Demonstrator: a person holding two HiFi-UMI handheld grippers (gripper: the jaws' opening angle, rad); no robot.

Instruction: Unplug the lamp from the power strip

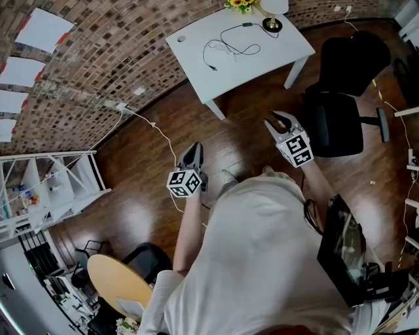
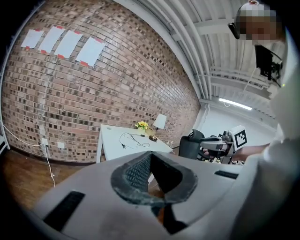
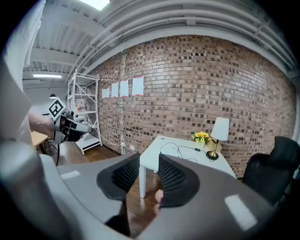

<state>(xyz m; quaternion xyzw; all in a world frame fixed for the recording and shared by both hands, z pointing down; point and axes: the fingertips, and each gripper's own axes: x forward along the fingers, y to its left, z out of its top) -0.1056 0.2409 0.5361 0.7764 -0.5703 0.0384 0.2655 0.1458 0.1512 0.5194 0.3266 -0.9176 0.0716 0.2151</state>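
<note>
A white-shaded lamp (image 1: 272, 23) stands at the far right corner of a white table (image 1: 262, 62), next to yellow flowers (image 1: 239, 4). Its black cord (image 1: 229, 47) lies looped on the tabletop, the plug end (image 1: 213, 67) loose near the front edge. No power strip shows. My left gripper (image 1: 195, 149) hangs over the wooden floor short of the table, shut and empty. My right gripper (image 1: 276, 119) is open near the table's front right leg, nothing between its pads. The lamp (image 3: 219, 130) and cord (image 3: 180, 151) lie beyond its jaws.
A black office chair (image 1: 344, 78) stands right of the table. A white wall outlet (image 1: 121, 105) on the brick wall feeds a white cable across the floor. A white shelf rack (image 1: 46, 190) is at the left, a round wooden table (image 1: 118, 281) behind me.
</note>
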